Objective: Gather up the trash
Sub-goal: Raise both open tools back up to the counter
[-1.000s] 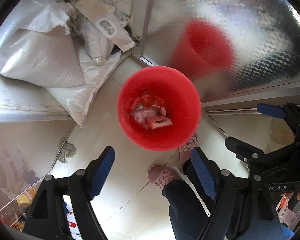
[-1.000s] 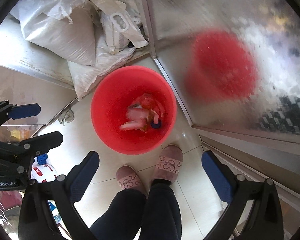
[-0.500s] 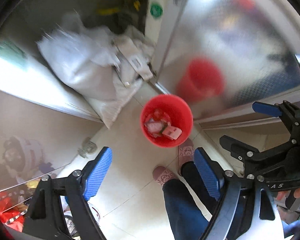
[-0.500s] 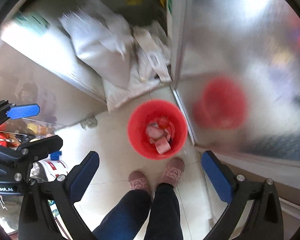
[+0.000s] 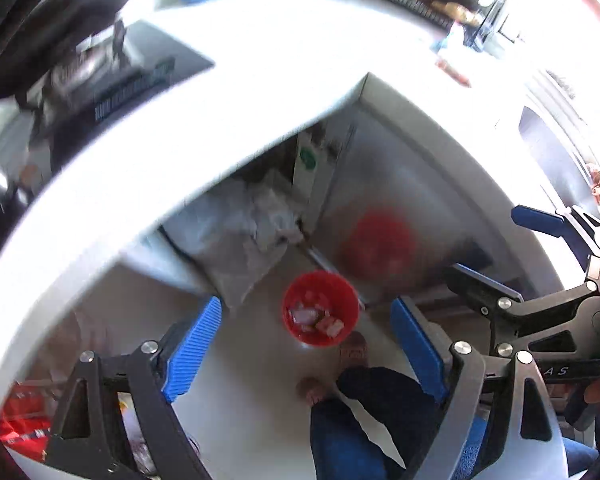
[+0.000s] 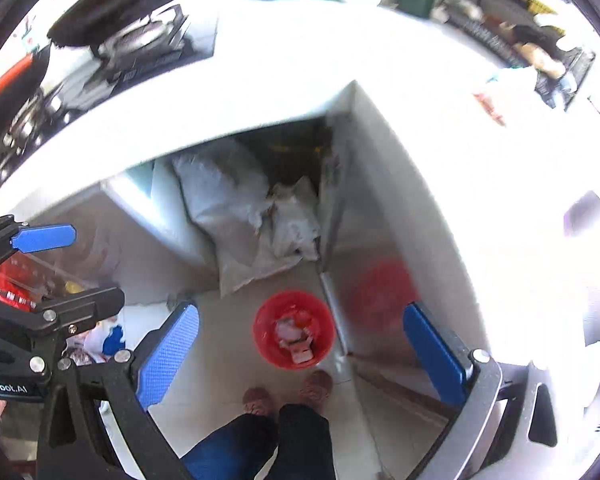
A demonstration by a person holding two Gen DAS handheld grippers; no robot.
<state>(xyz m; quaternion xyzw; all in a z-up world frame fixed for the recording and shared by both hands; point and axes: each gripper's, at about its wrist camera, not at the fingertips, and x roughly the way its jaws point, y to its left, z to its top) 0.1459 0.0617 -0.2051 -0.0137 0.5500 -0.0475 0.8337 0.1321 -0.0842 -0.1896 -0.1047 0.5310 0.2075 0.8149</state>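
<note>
1. Your left gripper (image 5: 306, 350) stands wide apart, its jaws having just been opening, with nothing between them.
2. Your right gripper (image 6: 300, 354) is also spread and empty.
3. Far below both sits the red bucket (image 5: 320, 307) of trash (image 6: 294, 336) on the pale floor (image 5: 240, 380), just ahead of your slippers (image 6: 316, 386) and beside white sacks (image 6: 236, 216) under the counter (image 5: 260, 92).

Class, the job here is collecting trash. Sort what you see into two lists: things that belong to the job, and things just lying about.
Belongs to the job:
- red bucket on the floor
- trash inside it
- left hand-held gripper, open and empty
- right hand-held gripper, open and empty

Just lying about:
- white sacks under the counter
- stove on the counter
- white countertop
</note>
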